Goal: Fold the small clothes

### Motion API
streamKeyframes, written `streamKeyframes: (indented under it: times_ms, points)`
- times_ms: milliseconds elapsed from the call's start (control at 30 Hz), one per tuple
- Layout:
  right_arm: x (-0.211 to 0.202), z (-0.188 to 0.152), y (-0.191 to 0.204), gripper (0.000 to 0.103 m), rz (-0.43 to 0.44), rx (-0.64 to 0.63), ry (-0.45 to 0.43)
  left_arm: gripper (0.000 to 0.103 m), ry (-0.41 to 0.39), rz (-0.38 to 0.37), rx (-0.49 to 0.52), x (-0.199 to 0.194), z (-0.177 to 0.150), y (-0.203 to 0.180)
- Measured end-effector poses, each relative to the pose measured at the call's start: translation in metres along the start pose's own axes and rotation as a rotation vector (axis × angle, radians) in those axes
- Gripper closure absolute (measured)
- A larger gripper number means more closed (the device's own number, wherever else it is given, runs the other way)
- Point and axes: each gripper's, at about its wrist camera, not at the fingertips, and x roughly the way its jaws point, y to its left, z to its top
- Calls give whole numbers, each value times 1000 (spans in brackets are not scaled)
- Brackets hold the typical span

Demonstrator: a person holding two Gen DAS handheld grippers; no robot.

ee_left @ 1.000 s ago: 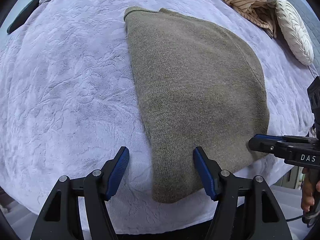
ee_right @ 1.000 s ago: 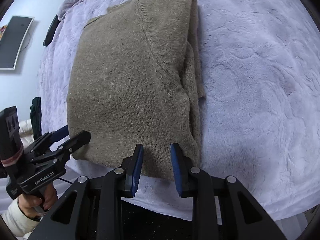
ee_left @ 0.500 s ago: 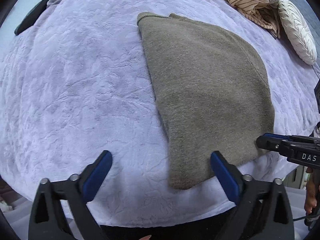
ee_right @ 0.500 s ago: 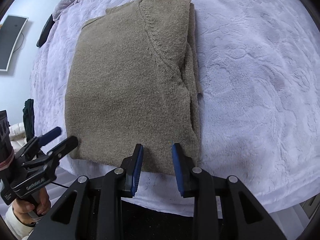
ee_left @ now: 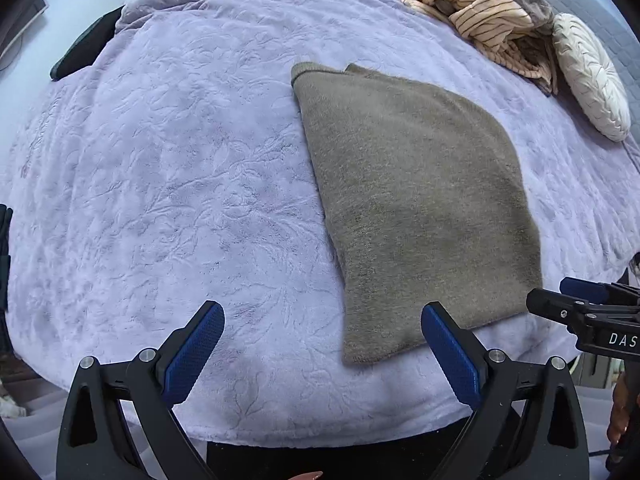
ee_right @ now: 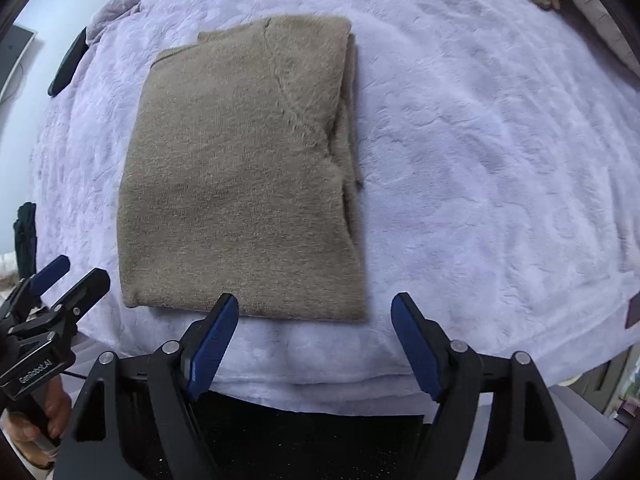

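Note:
A folded olive-brown knit sweater (ee_left: 416, 200) lies flat on the lilac bedspread (ee_left: 180, 184), near the bed's front edge. My left gripper (ee_left: 323, 334) hangs above that edge with its jaws wide open and empty, the sweater's near left corner below and just inside its right pad. My right gripper (ee_right: 315, 324) hovers over the sweater (ee_right: 240, 176) and its near right corner. Its jaws are opening and nothing is pinched between them. Each gripper shows at the side of the other view: the right gripper (ee_left: 568, 304) and the left gripper (ee_right: 68, 276).
A heap of striped cream clothes (ee_left: 480, 20) and a round white cushion (ee_left: 592, 76) lie at the bed's far right. A dark flat object (ee_left: 84, 50) rests at the far left edge. A hand (ee_right: 36, 420) holds the left gripper's handle.
Both grippers let go of the sweater's near edge, spread their jaws and rose away from the bed. The sweater stays flat where it was laid.

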Motion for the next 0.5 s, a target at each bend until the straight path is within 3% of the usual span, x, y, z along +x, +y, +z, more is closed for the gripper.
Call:
streamKeyframes:
  times_ms: [167, 333, 400, 500]
  points:
    - [-25, -4, 2, 17, 5, 24, -51, 4, 10, 7, -26, -11, 4, 2]
    - [-50, -5, 5, 12, -18, 34, -109, 4, -2, 69, -31, -23, 4, -2]
    - [-58, -5, 8, 0, -28, 31, -128, 4, -12, 81, -33, -29, 6, -3]
    - [-66, -3, 17, 0, -23, 27, -151, 4, -27, 78, -41, -38, 10, -4]
